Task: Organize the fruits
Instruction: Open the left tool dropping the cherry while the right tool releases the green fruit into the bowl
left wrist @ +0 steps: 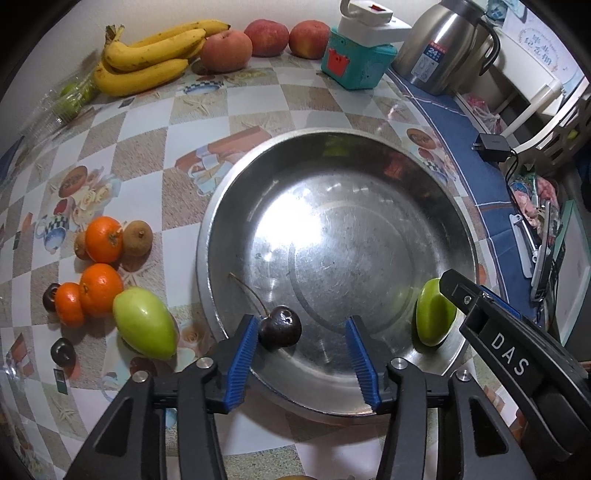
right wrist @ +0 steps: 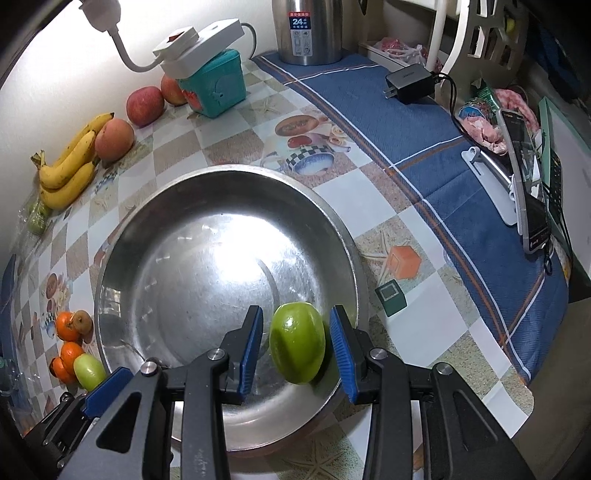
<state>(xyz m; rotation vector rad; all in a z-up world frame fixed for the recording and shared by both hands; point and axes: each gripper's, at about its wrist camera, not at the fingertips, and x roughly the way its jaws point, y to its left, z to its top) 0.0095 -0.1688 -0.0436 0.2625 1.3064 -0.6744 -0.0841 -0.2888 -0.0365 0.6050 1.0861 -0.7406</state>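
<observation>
1. My left gripper (left wrist: 301, 354) hangs over the near rim of the metal basin (left wrist: 461, 236) with its jaws apart; a dark cherry (left wrist: 279, 326) lies inside the basin, just beside my left blue pad, and the other pad stands well apart from it, so I grip nothing there.
2. My right gripper (right wrist: 296, 347) points down over the near right part of the basin; a green fruit (right wrist: 297, 343) sits between its pads; a narrow gap shows on each side, so I cannot tell if the pads press on it.
3. In the left wrist view this same green fruit rests against the basin's right inner wall, with one black finger of my right gripper over it.
4. On the table (left wrist: 147, 177), beside the basin's left edge, lie a second green fruit (left wrist: 144, 323), three oranges (left wrist: 104, 239), two small brown fruits (left wrist: 137, 238) and two more dark cherries (left wrist: 62, 351).
5. Along the far edge, against the wall, lie the bananas (left wrist: 147, 55) and three apples (left wrist: 226, 50); a teal box (left wrist: 356, 62) with a white power strip (left wrist: 373, 24) on it stands to their right; a steel kettle (left wrist: 443, 44) stands on the blue cloth (left wrist: 454, 125) at the far right corner.
</observation>
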